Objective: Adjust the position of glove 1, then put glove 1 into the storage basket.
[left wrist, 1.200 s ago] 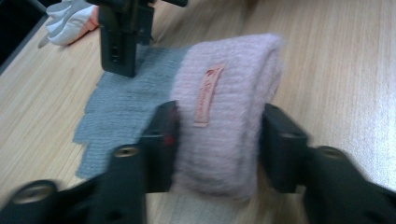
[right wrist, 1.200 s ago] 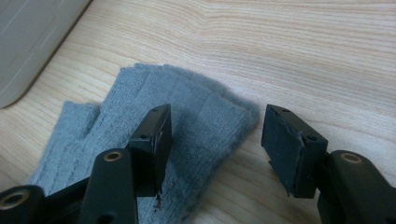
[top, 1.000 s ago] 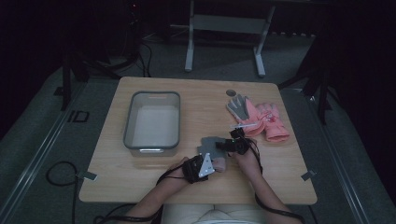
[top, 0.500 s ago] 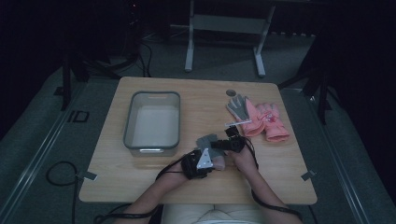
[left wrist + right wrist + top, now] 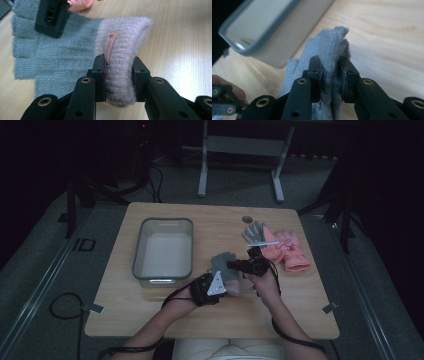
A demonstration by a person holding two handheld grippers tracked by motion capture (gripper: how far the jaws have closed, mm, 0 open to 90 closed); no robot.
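Since both grippers, left (image 5: pixel 119 80) and right (image 5: pixel 331 80), clamp the grey glove (image 5: pixel 62 57), we hold it stretched for the bin (image 5: pixel 162 247).

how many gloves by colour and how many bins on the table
grey gloves: 2, the held grey glove and the far grey glove
pink gloves: 2, as far as the high view shows
grey bin: 1
total: 5

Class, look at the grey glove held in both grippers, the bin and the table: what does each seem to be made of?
Grey glove: knitted yarn, likely wool or acrylic; ribbed stitches, fuzzy pinkish cuff. Bin: probably plastic; smooth pale walls, grey rim. Table: wood or wood-look laminate; light grain lines, matte.
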